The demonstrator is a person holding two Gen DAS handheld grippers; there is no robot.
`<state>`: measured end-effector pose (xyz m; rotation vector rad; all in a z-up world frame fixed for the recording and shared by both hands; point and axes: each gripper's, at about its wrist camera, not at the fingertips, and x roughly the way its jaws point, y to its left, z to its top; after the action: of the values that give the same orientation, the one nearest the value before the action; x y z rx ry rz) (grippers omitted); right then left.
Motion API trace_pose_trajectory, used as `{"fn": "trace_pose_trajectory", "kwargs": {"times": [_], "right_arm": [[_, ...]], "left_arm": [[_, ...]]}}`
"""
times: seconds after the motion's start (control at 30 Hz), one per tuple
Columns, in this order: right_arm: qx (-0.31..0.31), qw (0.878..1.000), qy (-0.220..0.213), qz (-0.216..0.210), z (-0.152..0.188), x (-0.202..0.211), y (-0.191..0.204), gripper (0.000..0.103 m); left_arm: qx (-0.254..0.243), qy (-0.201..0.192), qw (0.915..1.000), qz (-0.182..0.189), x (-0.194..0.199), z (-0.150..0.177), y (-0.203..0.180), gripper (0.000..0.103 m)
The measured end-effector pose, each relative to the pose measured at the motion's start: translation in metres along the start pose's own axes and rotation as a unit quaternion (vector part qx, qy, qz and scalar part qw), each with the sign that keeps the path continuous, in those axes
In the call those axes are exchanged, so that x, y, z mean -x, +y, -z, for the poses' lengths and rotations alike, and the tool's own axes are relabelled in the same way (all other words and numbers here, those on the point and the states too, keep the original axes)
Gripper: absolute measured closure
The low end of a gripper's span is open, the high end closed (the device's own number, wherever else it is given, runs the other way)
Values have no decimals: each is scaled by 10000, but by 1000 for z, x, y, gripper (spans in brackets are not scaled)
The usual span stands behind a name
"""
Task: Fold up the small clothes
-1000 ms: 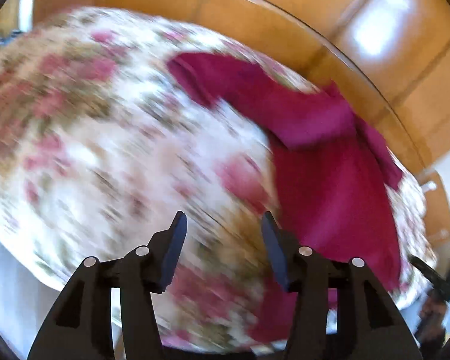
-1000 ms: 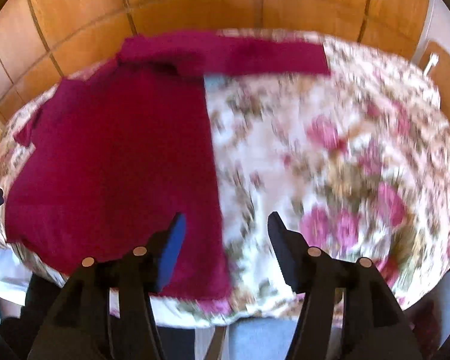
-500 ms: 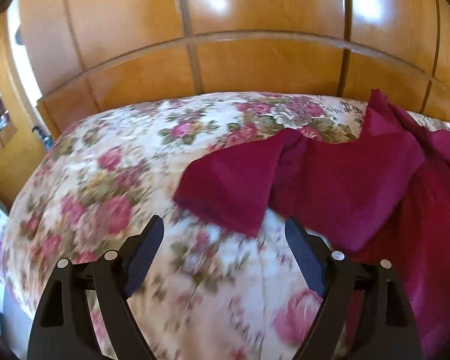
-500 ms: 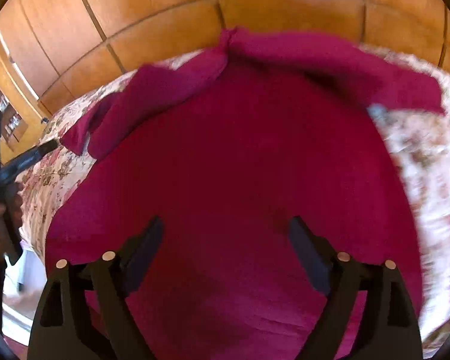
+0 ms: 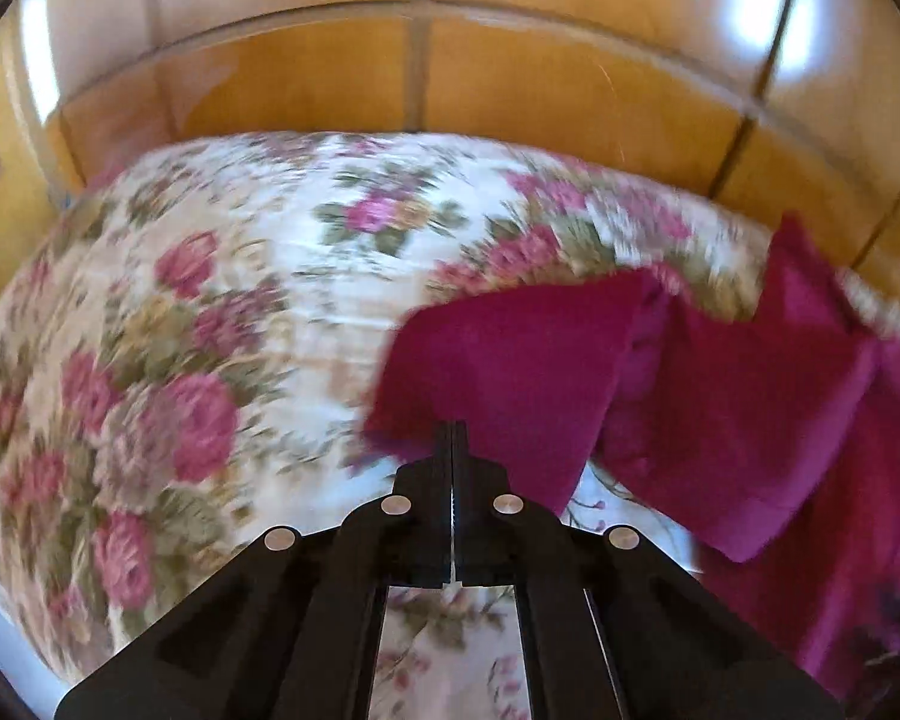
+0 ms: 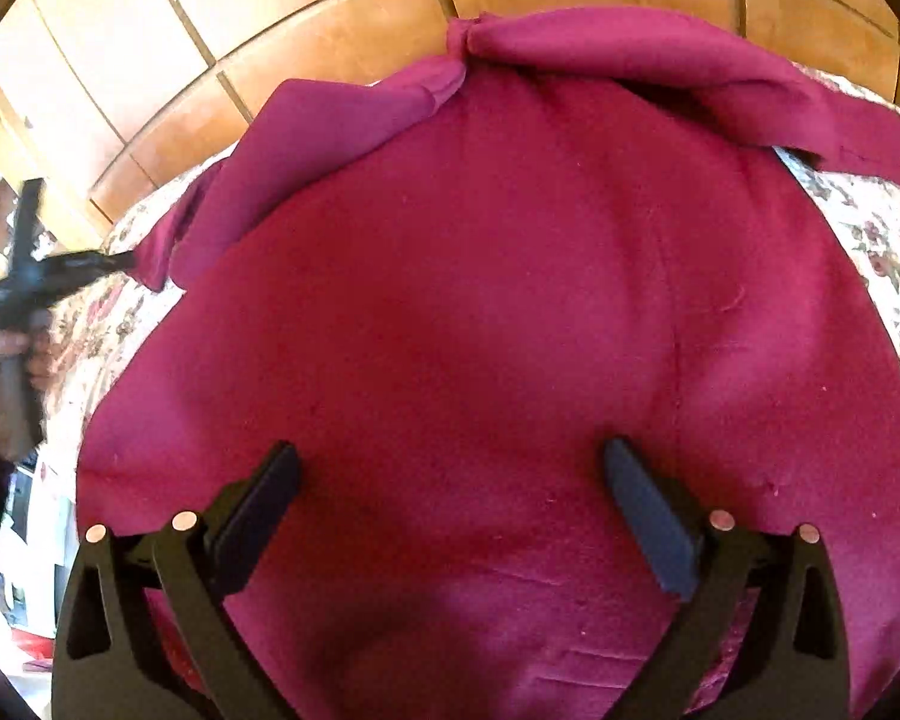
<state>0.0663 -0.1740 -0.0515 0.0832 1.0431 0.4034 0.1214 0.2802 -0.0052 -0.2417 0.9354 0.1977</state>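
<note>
The magenta sweater (image 6: 480,312) lies flat on the floral bedspread (image 5: 222,312), collar toward the wooden wall (image 5: 510,78), sleeves spread sideways. Left tongs (image 5: 452,438) clamp the left sleeve cuff (image 5: 510,372). Right tongs (image 6: 450,480) gape above the hem.

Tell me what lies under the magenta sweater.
The magenta knit sweater lies on a floral bedspread, visible around its edges. Whatever sits beneath its body is covered. The left gripper pinches one sleeve.
</note>
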Motion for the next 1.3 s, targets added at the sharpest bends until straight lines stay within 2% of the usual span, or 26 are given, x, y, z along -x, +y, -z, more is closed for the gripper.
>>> {"fn": "trace_pose_trajectory", "kwargs": {"times": [0.1, 0.2, 0.23, 0.37, 0.43, 0.5, 0.57, 0.6, 0.63, 0.67, 0.7, 0.73, 0.9, 1.03, 1.1, 1.13, 1.17, 1.23, 1.3], "right_arm": [[89, 9998, -22, 202, 2, -2, 6, 2], [-5, 9997, -9, 235, 1, -4, 7, 2], [-24, 9997, -5, 242, 0, -6, 8, 2], [-19, 9994, -2, 333, 0, -7, 11, 2], [-10, 9993, -2, 383, 0, -8, 12, 2], [-19, 9991, -1, 428, -1, -9, 13, 2], [-21, 9988, 1, 492, -2, -10, 16, 2], [-8, 9986, 9, 531, -2, -11, 17, 2], [-9, 9985, 11, 540, -2, -12, 18, 2], [-18, 9986, 7, 535, -2, -12, 18, 2], [-28, 9986, 0, 528, -2, -12, 17, 2], [-28, 9986, -3, 530, -2, -12, 17, 2], [-37, 9984, -35, 561, -2, -12, 18, 2], [-25, 9984, -75, 567, -1, -13, 18, 2], [-32, 9984, -93, 563, -1, -13, 18, 2], [-30, 9984, -100, 559, -1, -13, 18, 2], [-23, 9984, -105, 554, -1, -13, 18, 2], [-1, 9985, -124, 535, 1, -13, 17, 2], [26, 9984, -142, 547, 2, -13, 18, 2]], "left_arm": [[782, -90, 9962, 368, 31, -5, 46, 103], [1507, -233, 9873, 439, 56, -10, 99, 103], [1661, -257, 9850, 383, 60, -10, 111, 103], [2200, -301, 9748, -234, 68, -4, 169, 103], [2024, -349, 9782, -308, 69, -1, 174, 103], [1747, -477, 9835, 43, 73, 2, 162, 103], [1339, -647, 9887, 209, 77, 1, 139, 101], [1081, -709, 9913, 231, 77, -1, 123, 95], [853, -737, 9932, 300, 75, -3, 106, 71], [731, -759, 9938, 354, 73, -4, 94, 36], [610, -823, 9940, 394, 71, -5, 81, 26], [462, -930, 9937, 424, 70, -6, 67, 25], [-798, -657, 9939, 376, 30, -17, -22, 25], [-1842, -267, 9824, -135, -23, -22, -85, 27], [-2135, -82, 9743, -718, -49, -22, -98, 68], [-2192, 158, 9704, -1004, -65, -24, -98, 100], [-2048, 348, 9730, -1002, -74, -27, -92, 99], [-1678, 314, 9821, -799, -69, -34, -76, 99], [-966, 236, 9941, -441, -48, -47, -44, 99]]}}
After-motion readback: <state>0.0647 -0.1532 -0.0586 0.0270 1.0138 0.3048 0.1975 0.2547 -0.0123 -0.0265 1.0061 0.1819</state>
